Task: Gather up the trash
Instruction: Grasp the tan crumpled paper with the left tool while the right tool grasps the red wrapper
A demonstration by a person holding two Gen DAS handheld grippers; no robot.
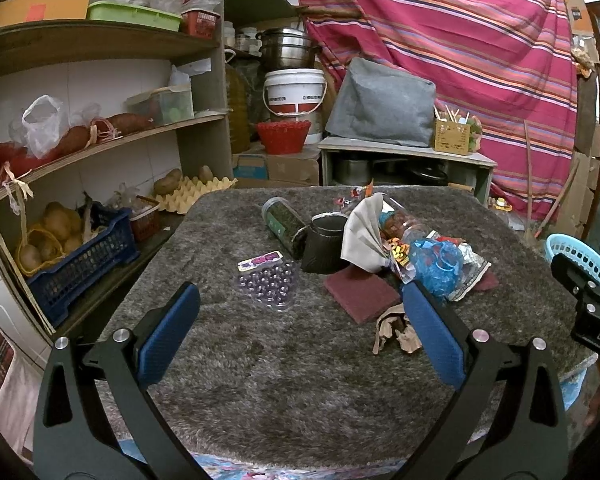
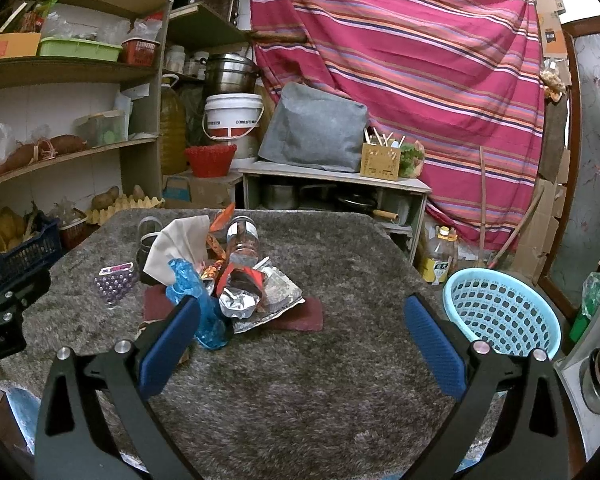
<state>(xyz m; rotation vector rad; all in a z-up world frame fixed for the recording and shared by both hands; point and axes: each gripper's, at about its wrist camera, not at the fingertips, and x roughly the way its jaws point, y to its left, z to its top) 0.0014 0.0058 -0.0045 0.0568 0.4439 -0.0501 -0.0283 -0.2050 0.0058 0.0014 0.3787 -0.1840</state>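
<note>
Right gripper (image 2: 300,336) and left gripper (image 1: 300,320) both wide open, empty; trash pile (image 2: 236,276) ahead untouched, blue basket (image 2: 500,312) to right looks empty. Nothing collected yet.

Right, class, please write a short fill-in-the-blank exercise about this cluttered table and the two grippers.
1. Both the left gripper and the right gripper have their jaws ____.
2. The basket beside the table is light ____.
3. The crumpled plastic bag in the trash pile is ____.

Missing words: open; blue; blue
</note>
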